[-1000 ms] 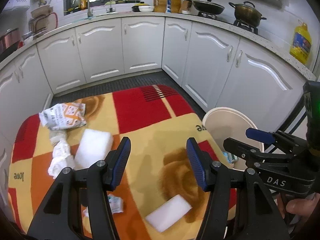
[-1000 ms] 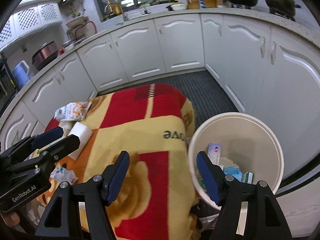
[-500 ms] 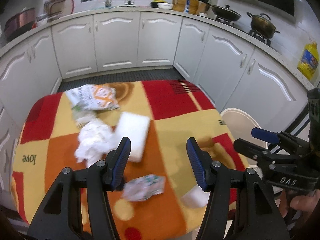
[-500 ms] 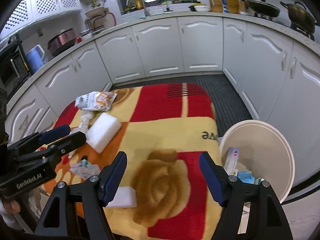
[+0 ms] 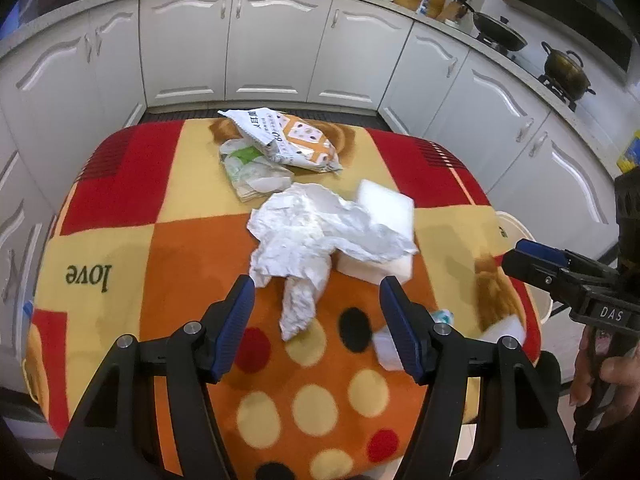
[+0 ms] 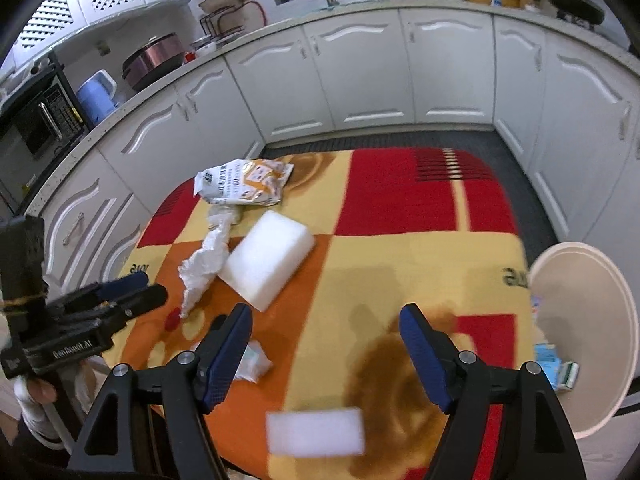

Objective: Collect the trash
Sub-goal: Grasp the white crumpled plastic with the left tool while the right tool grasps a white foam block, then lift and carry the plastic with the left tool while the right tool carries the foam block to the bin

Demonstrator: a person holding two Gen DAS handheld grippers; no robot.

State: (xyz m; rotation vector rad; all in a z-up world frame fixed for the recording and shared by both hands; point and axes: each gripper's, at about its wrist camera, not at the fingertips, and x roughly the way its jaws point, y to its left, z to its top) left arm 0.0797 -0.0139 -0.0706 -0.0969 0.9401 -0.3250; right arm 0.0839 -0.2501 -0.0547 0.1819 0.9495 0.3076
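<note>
Nearest us, our left gripper (image 5: 317,312) hangs over the orange patch of the patterned blanket (image 5: 120,236) that covers the table; its jaws have just been opening and stand spread with nothing pinched, the tail of the crumpled white paper (image 5: 316,236) lying on the cloth below the gap. Our right gripper (image 6: 326,338) is likewise spread and empty above the yellow and brown squares, with a small white foam piece (image 6: 316,432) blurred on the cloth beneath it.

The crumpled paper runs lengthwise from that narrow tail near us to a broad wad farther off, where it overlaps the big white foam block (image 5: 384,216). Beyond lie a flattened greenish wrapper (image 5: 252,172) and, touching it, an orange-and-white snack bag (image 5: 288,140), its long axis running across the table in the left view.

Off the table's right edge stands the cream bin (image 6: 580,320) with cartons inside. White curved cabinets (image 6: 360,76) ring the room.
</note>
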